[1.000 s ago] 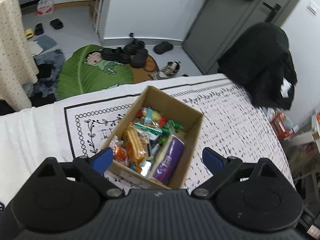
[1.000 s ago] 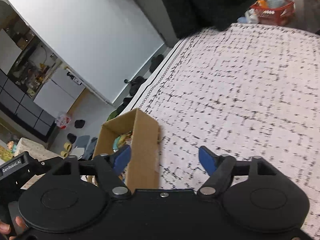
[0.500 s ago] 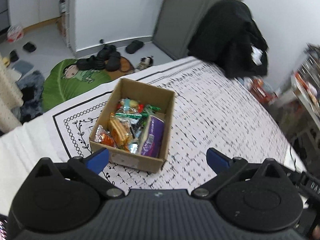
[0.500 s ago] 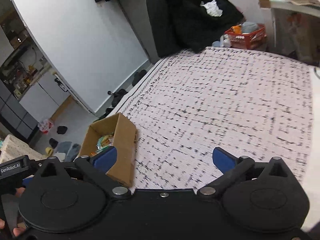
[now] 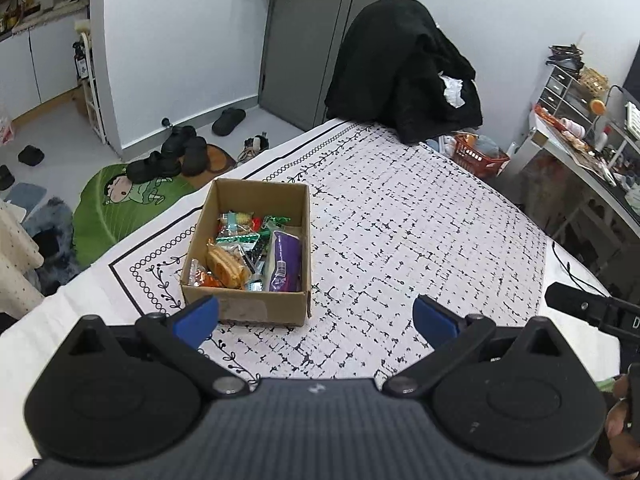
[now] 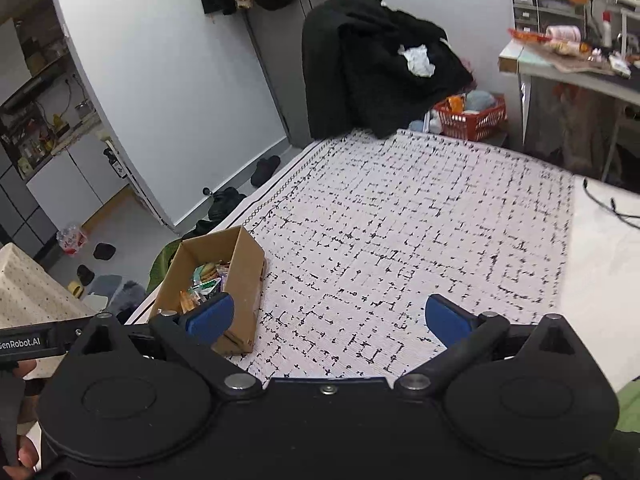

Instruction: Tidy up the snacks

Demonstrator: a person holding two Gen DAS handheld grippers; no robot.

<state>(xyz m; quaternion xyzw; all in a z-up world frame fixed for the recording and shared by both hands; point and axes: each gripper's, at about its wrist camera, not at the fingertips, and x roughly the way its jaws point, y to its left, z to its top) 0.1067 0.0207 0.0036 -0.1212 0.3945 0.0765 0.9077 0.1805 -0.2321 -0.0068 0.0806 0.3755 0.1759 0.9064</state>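
A brown cardboard box (image 5: 264,308) stands on the patterned tablecloth (image 5: 400,240), holding several wrapped snacks, among them a purple packet (image 5: 285,260) and an orange biscuit pack (image 5: 224,266). My left gripper (image 5: 316,320) is open and empty, held above the table just near of the box. My right gripper (image 6: 326,318) is open and empty, to the right of the box (image 6: 244,272), whose near corner sits behind its left fingertip. The snacks show in the right wrist view (image 6: 204,280) too.
A chair draped with black clothes (image 5: 404,68) stands at the table's far edge. A red basket (image 6: 472,114) and a cluttered desk (image 6: 568,64) are at the right. Shoes (image 5: 176,156) and a green mat (image 5: 116,204) lie on the floor at the left.
Both grippers have pulled back and risen away from the box, so it looks smaller and farther. Both stay open and empty.
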